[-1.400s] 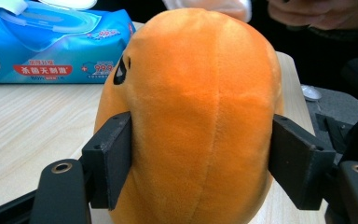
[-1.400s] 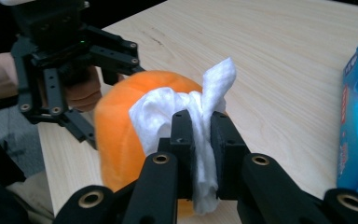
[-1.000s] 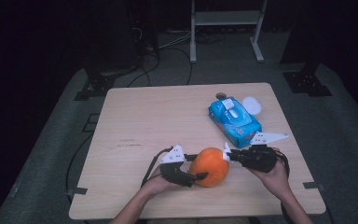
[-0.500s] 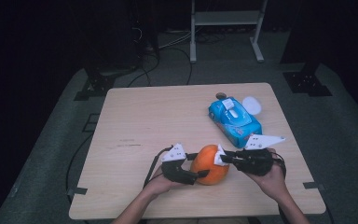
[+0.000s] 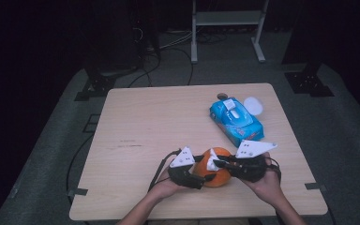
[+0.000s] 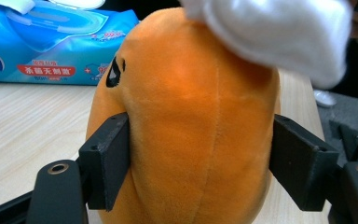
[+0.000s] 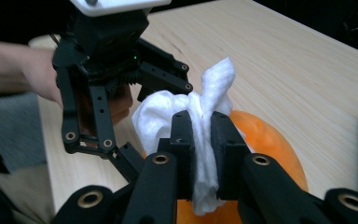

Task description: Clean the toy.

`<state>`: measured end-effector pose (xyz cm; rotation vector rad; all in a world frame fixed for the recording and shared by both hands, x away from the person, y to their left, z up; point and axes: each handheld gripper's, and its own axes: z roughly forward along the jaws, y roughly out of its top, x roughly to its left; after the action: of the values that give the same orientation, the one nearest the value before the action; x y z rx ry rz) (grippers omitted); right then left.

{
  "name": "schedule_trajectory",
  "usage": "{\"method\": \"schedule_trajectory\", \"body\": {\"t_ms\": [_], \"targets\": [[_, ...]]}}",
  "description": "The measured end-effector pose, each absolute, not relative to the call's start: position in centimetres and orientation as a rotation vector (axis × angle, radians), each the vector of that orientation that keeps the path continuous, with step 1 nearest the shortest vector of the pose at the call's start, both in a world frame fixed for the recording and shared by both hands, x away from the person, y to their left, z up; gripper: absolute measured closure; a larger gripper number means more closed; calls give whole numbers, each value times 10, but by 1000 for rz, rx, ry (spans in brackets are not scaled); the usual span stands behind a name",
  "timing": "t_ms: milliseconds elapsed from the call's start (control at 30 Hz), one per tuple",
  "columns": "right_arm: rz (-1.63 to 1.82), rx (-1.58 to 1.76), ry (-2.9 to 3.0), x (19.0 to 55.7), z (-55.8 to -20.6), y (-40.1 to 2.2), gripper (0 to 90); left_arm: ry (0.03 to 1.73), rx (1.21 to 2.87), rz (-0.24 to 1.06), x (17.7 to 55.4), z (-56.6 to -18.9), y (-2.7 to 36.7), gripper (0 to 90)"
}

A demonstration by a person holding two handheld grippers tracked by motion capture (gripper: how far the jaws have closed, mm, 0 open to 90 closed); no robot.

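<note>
An orange plush toy [image 5: 219,176] stands near the table's front edge. My left gripper [image 5: 201,178] is shut on it, its black pads [image 6: 109,163] pressing into the plush's [image 6: 191,121] two sides. My right gripper [image 5: 218,164] comes in from the right and is shut on a crumpled white wipe [image 7: 205,116]. The wipe [image 6: 279,32] rests against the top of the plush [image 7: 265,140]. In the right gripper view the left gripper's body [image 7: 102,70] sits just behind the wipe, with a hand on it.
A blue pack of wet wipes [image 5: 236,121] lies at the right of the table [image 5: 145,122], its white lid flap on top. A small white round piece [image 5: 253,105] and a dark round spot [image 5: 222,96] lie just behind it.
My right gripper has moved left with the wipe, bringing it onto the top of the plush. The left gripper and the plush have stayed in place.
</note>
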<state>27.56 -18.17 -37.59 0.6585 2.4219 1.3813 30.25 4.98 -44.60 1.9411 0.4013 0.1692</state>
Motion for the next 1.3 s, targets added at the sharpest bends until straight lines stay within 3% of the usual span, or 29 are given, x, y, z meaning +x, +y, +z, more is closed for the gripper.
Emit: {"method": "schedule_trajectory", "body": {"t_ms": [333,567,667,800,867,967,1033,1300], "targets": [[1340,789,2364,291,-377,-207,793,363,1932,155,304,-448,52,264],[1346,817,2381,292,-382,-213,792,351,1913,124,312,-452,61,110],[1353,824,2380,292,-383,-215,792,352,1942,83,316,-463,60,78],[1362,830,2385,294,-385,-214,792,323,1966,120,313,-468,54,56],[1372,842,2387,294,-385,-213,793,313,1968,151,312,-468,53,83],[1371,832,2375,291,-381,-211,796,325,1967,178,311,-459,56,255],[1396,823,2354,289,-378,-211,797,313,1967,176,309,-450,58,319],[1517,876,2310,290,-370,-220,798,268,1945,191,307,-414,75,337]]}}
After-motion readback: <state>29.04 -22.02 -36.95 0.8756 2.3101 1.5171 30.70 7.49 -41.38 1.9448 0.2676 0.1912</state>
